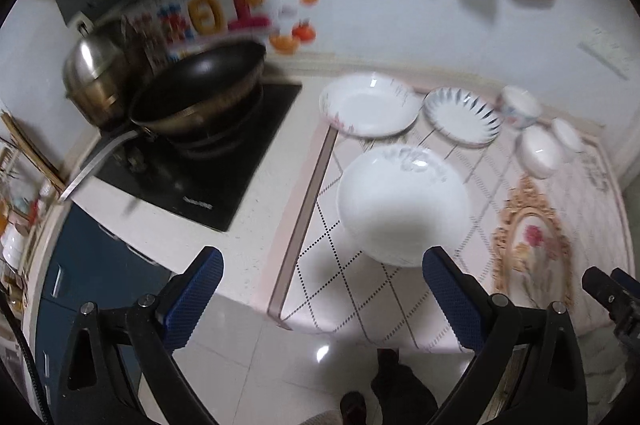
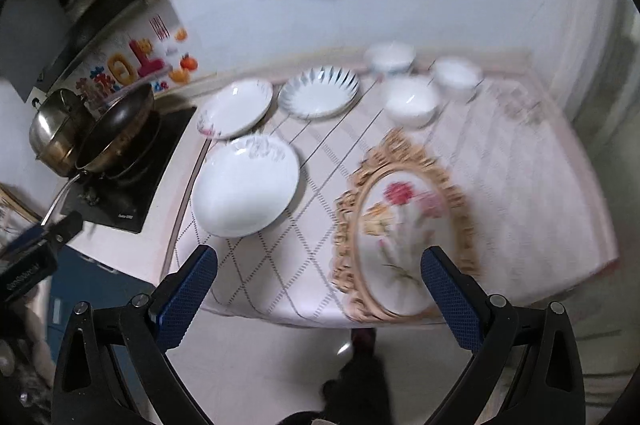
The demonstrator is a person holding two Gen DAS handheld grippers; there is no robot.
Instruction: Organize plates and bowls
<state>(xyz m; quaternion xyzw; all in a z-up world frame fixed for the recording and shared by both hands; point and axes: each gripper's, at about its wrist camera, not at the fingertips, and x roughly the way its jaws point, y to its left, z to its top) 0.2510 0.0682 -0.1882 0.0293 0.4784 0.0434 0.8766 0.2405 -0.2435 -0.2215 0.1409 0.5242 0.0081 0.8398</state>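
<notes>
Three plates and three bowls sit on the tablecloth; one wok and one pot stand on the hob.

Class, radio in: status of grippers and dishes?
Left gripper and right gripper open, empty. Three plates, three bowls unstacked. Path clear.

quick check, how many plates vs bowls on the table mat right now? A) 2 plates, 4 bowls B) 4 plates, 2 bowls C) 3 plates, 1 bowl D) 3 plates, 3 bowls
D: the right wrist view shows three plates, near white plate, red-edged plate, blue-patterned plate, and three bowls behind them.
</notes>
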